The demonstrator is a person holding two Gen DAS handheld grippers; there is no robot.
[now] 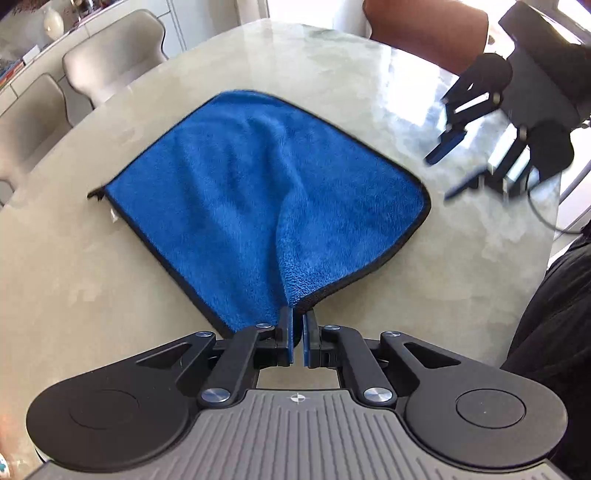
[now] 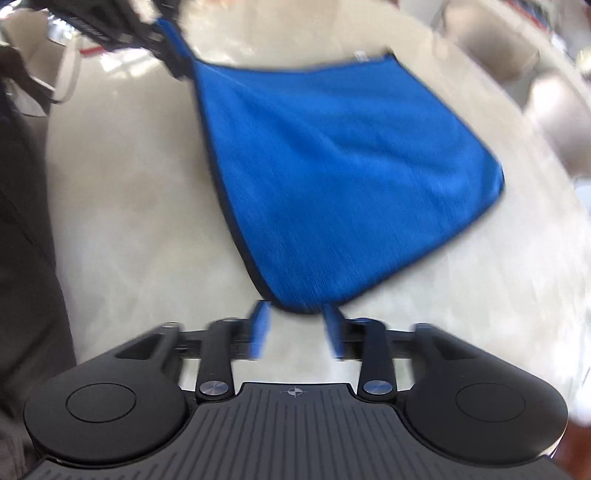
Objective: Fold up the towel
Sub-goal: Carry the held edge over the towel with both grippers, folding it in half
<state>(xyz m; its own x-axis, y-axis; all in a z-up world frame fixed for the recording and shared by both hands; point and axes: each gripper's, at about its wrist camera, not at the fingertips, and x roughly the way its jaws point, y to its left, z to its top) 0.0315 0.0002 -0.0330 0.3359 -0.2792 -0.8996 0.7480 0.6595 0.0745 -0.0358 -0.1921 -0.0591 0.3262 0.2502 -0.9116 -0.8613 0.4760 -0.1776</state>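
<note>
Left gripper [image 1: 297, 334] pinched towel [image 1: 258, 192] corner at six o'clock; right gripper [image 2: 297, 325] gaped wide beside next corner, needed closing.

A round table [image 1: 92, 280] with a pale, glossy, stone-like top is catching bright window glare on its far side. A blue microfibre towel [image 1: 236, 192] with dark edging is lying mostly spread on it, one corner rising off the surface.

You see a big pale table [image 1: 92, 280]. Grey chairs [image 1: 114, 55] stand by its far side, a brown chair [image 1: 428, 29] next to them, past the far edge.
</note>
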